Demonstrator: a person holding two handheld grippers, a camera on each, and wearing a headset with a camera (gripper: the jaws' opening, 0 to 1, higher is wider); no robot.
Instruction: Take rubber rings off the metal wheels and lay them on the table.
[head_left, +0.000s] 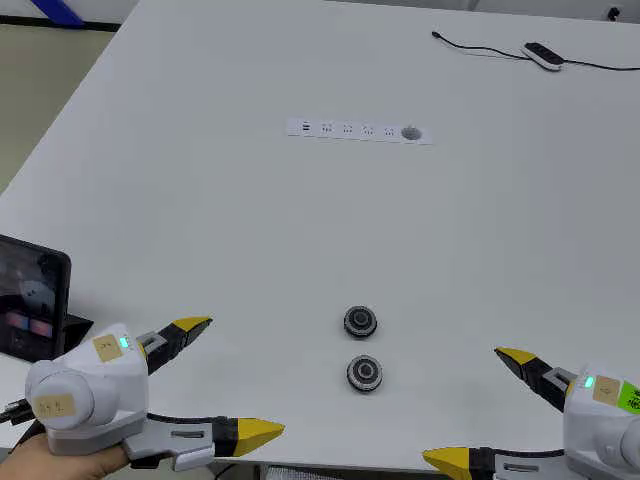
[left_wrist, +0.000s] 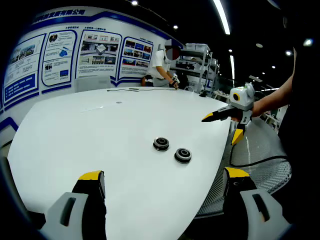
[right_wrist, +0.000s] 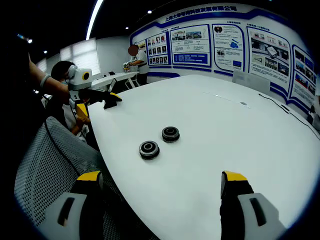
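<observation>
Head view: white table (head_left: 200, 150), power strip (head_left: 360, 131) far ahead. Wheels (head_left: 361, 321) between left gripper (head_left: 240, 376) and right gripper (head_left: 465, 405), both spread wide, empty.
Left gripper view: wheels just ahead; poster wall (left_wrist: 75, 50) beyond.
Right gripper view: wheels ahead; mesh chair (right_wrist: 50, 165) left.

The head view is looking steeply down on the white table (head_left: 200, 200) from above its near edge. The left gripper view is facing across it from the left, the right gripper view from the right, both low and near; all three are sharing the two wheels (head_left: 361, 321).
</observation>
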